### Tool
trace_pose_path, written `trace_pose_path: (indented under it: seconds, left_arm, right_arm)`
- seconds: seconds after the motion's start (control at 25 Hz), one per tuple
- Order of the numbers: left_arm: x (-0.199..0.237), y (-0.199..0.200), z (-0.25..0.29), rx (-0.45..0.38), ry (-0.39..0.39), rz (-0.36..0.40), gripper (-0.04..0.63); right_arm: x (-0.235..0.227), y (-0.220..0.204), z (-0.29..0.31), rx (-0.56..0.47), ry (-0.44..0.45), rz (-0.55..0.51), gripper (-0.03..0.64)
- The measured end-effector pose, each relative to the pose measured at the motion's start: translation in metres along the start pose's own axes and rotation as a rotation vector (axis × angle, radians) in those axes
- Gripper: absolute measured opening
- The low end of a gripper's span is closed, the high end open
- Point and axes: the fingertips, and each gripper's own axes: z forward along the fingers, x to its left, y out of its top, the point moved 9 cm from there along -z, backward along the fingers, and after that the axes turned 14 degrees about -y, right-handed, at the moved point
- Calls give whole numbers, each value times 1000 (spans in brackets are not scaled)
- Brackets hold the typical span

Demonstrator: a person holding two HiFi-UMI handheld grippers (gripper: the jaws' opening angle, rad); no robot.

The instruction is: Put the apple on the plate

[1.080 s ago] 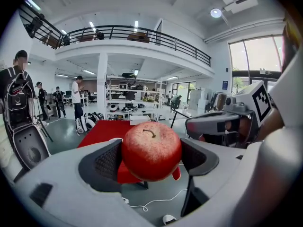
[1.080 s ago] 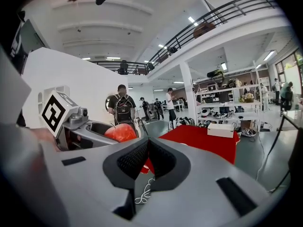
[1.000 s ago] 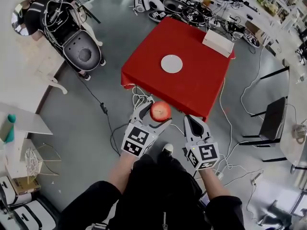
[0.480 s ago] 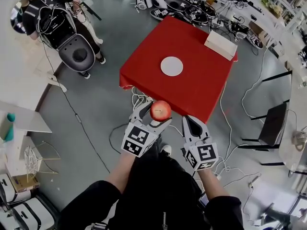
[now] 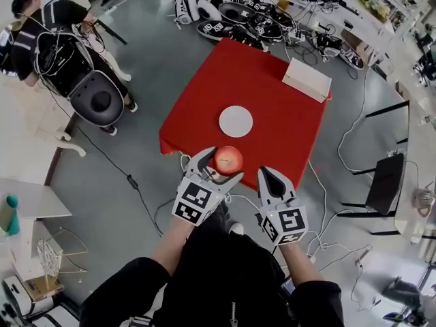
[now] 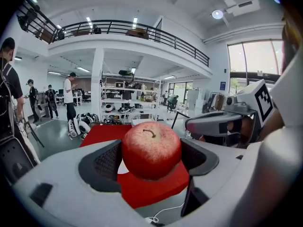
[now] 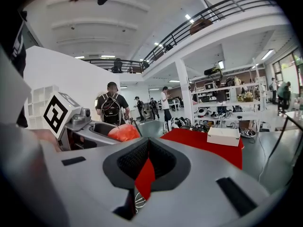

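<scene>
A red apple point(image 5: 228, 160) sits between the jaws of my left gripper point(image 5: 219, 167), which is shut on it, just short of the near edge of the red-clothed table point(image 5: 272, 101). In the left gripper view the apple point(image 6: 151, 149) fills the middle, stem up, held by the black pads. A round white plate point(image 5: 236, 121) lies on the cloth beyond the apple. My right gripper point(image 5: 271, 180) hovers to the right of the left one, shut and holding nothing; its own view shows the jaws meeting point(image 7: 147, 169) and the apple point(image 7: 124, 132) at the left.
A white box point(image 5: 306, 80) lies at the table's far right corner. Cables point(image 5: 320, 203) trail over the grey floor near my feet. A black chair point(image 5: 385, 176) stands to the right. A person point(image 5: 51, 29) stands by a round seat point(image 5: 99, 99) at the left. Gear point(image 5: 231, 12) is piled behind the table.
The table and plate have shifted closer and left in the head view; both grippers kept their pose, the left still holding the apple.
</scene>
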Motion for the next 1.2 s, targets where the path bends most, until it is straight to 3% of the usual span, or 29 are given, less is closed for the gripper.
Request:
trace_pose_path:
  seconds: [0.28,0.6,1.2]
  left_arm:
    - [68,24,32,-2,-78,34,387]
    - [98,32,65,40,-134,36,388]
    - [124,40,95,56,-96,17,387]
  right_arm:
    - [-8,17,59,16,-70,15,11]
    - [-28,22,92,31,-118,36,11]
    - [-56,27,127,57,-84,40,11]
